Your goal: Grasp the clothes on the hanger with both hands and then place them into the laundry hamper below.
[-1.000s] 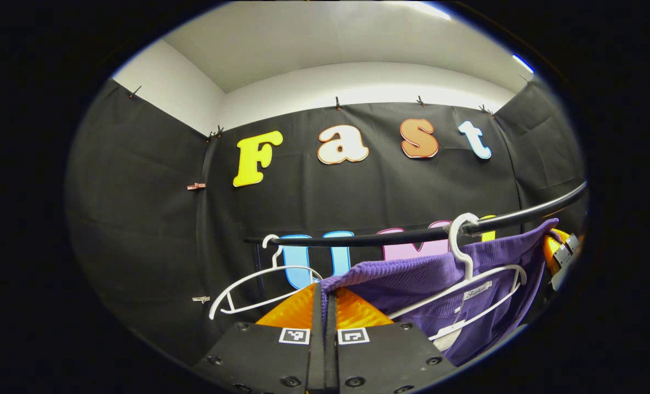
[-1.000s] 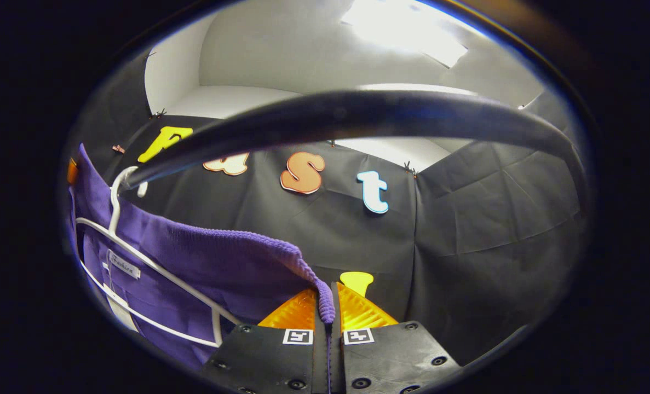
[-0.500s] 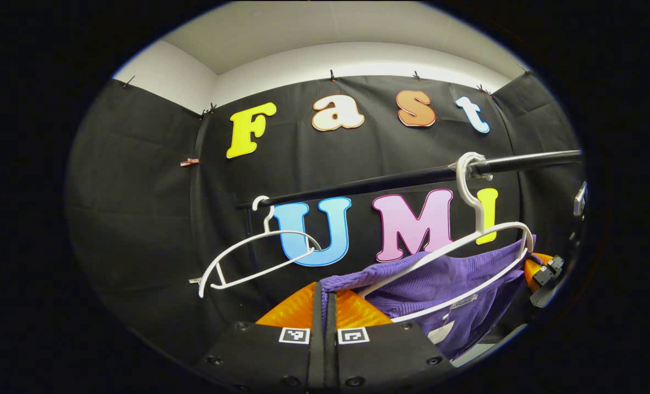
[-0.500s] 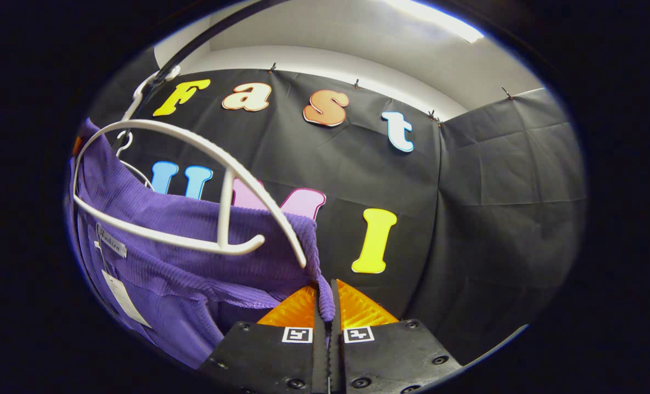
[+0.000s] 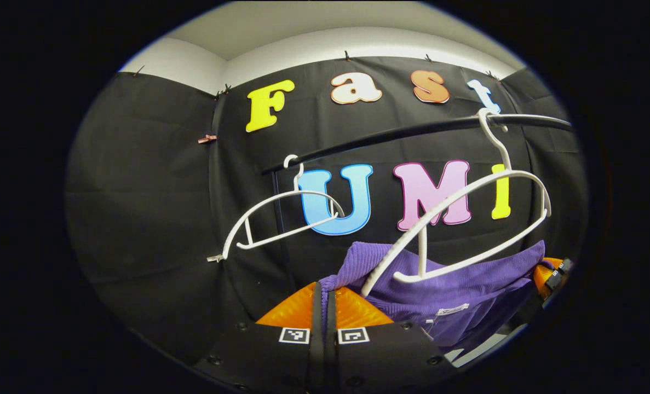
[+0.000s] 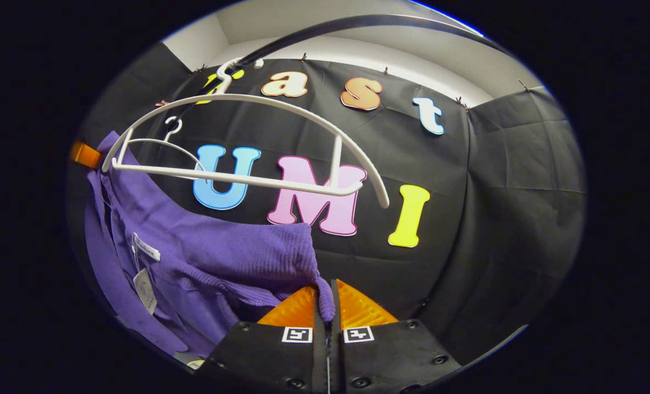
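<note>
left claw [image 5: 325,298]: fingers pressed together on one corner of the purple garment [image 5: 456,284]; the knit edge is pinched between them.
right claw [image 6: 327,298]: also clamped, gripping the opposite corner of the garment [image 6: 215,257]; a ribbed edge runs down into the gap between the fingers.
garment: off the hanger now, slung between the two claws below it. A second ago it was draped over the hanger's shoulders, and half a second ago the hanger was still partly inside it.
garment tags: a sewn label and a paper tag [image 6: 145,287] show on the inner side in the right gripper view.
near hanger [image 5: 467,219]: white, bare, hooked on the black rail [image 5: 401,134], tilted. In the left gripper view its lower tip overlaps the cloth; I can't tell whether they touch.
near hanger, right gripper view [image 6: 237,142]: clear above the cloth; half a second ago its arm lay across the garment's top edge.
far hanger [image 5: 281,216]: white, empty, hooked on the same rail further left.
rail: sits higher in both views than in the earlier frames, so both claws have come down relative to it.
other claw: the far claw's finger shows at the right edge of the left gripper view, by the garment's far corner.
hamper: can't place it from these views.
</note>
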Available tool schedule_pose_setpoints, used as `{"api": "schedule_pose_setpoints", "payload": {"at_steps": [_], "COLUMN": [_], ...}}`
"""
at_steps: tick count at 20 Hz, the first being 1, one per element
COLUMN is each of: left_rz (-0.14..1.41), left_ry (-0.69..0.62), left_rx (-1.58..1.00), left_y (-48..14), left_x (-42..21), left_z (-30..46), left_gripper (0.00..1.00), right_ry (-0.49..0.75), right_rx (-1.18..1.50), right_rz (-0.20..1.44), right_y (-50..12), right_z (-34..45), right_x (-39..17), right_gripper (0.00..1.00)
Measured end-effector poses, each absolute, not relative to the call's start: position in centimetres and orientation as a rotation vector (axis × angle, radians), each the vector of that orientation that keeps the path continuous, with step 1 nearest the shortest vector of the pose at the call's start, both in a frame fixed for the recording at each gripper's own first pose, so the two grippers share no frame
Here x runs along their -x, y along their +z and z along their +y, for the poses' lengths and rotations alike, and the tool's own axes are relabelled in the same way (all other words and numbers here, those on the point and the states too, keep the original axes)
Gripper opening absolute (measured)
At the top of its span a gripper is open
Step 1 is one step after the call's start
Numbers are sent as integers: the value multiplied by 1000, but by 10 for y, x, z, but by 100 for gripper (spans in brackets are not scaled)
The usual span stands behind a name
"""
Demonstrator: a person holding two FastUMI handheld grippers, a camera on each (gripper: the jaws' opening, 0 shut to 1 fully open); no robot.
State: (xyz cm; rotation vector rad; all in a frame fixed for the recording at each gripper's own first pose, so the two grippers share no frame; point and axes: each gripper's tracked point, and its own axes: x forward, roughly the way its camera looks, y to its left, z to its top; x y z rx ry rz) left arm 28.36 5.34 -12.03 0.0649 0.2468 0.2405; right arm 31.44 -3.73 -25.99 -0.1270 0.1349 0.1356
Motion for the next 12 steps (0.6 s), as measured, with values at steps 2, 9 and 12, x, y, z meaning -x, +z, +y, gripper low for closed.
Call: {"api": "schedule_pose_setpoints", "payload": {"at_steps": [2, 9, 12], "left_rz": [273, 386, 405], "left_ry": [227, 157, 83], "left_rx": [-57, -17, 20], "left_y": [-136, -186, -188], "left_x": [-268, -226, -214], "left_z": [51, 32, 4], "left_gripper": [5, 5, 5], "right_ry": [157, 273, 306], "right_rx": [122, 94, 53], "right_rz": [147, 196, 211], "right_y": [-256, -243, -229], "right_z": [-27, 14, 28], "right_x": [-295, -238, -221], "right_gripper": [10, 6, 6]}}
